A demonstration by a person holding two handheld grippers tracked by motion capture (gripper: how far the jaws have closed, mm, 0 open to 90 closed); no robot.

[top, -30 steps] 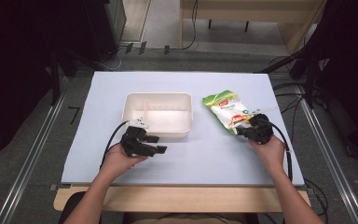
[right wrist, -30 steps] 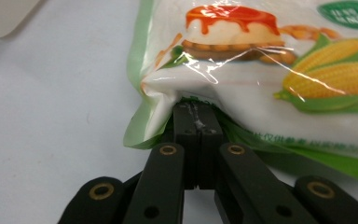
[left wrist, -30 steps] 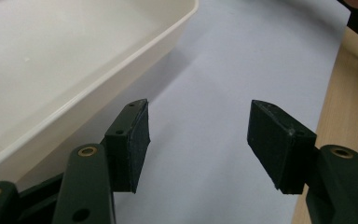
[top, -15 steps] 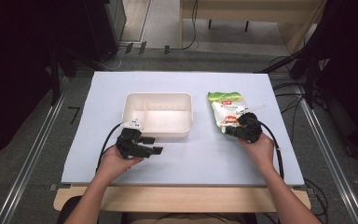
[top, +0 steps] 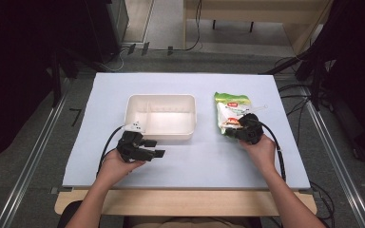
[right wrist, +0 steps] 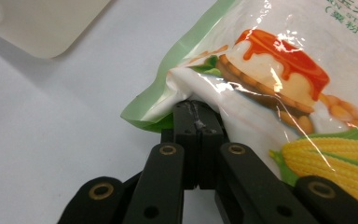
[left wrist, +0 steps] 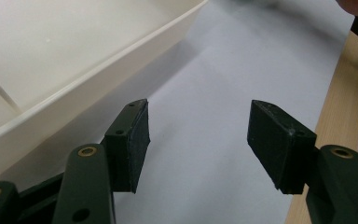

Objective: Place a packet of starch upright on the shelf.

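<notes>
At the left of the high view, the person's left hand point(top: 116, 164) is resting on the pale blue surface point(top: 190, 156) and holding the left gripper point(top: 154, 148) just in front of the near left corner of a white plastic tray point(top: 186, 102). The gripper is pointing to the right along the tray's near wall, and its black cable point(top: 105, 147) is looping back toward the forearm. In the left gripper view its two fingers point(left wrist: 135, 140) are standing wide apart with nothing but bare surface between them, and the tray's near wall point(left wrist: 88, 79) is running past just beside one finger. The light wooden edge of the table point(left wrist: 340, 88) is showing on the far side of the other finger.

The tray is sitting near the middle of the surface, with a thin divider crossing its inside toward its left end.

To the right of the tray, and apart from it, a green and white snack bag point(top: 230, 110) printed with corn and a red-topped biscuit is lying on the surface. The right hand point(top: 261, 149) is holding the right gripper point(top: 236, 131) at the bag's near end. In the right gripper view its fingers point(right wrist: 186, 126) are pressing tightly together on the sealed green corner of the bag point(right wrist: 261, 70), pinching the film between the pads, while the rest of the bag is spreading away beyond them.
</notes>
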